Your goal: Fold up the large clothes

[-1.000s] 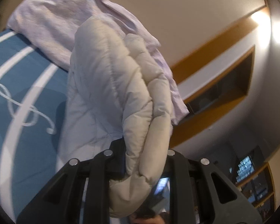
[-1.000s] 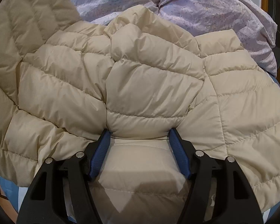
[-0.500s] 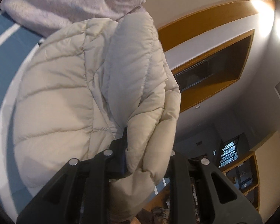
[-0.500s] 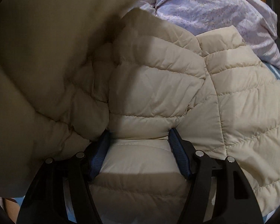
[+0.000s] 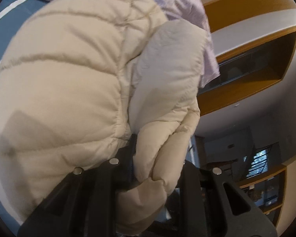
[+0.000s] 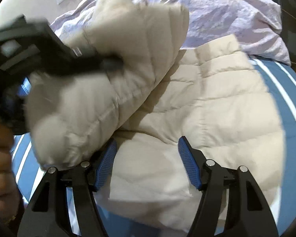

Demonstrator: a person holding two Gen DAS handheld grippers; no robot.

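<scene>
Left gripper (image 5: 157, 167) is clamped on a bunched edge of the cream puffer jacket (image 6: 207, 102), carrying that flap in the air over the rest of the garment spread on the blue striped bed (image 6: 286, 90). Right gripper (image 6: 147, 162) stands about half open over the jacket's near edge, pads apart and pinching nothing. A lilac duvet (image 6: 227, 15) lies crumpled at the far side.

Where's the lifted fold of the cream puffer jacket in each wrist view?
Left wrist: the fold sits bottom centre, pinched in the left gripper.
Right wrist: the fold is centre-left, draped over the flat part of the jacket.
Shared landmark: the lilac duvet along the top.
</scene>
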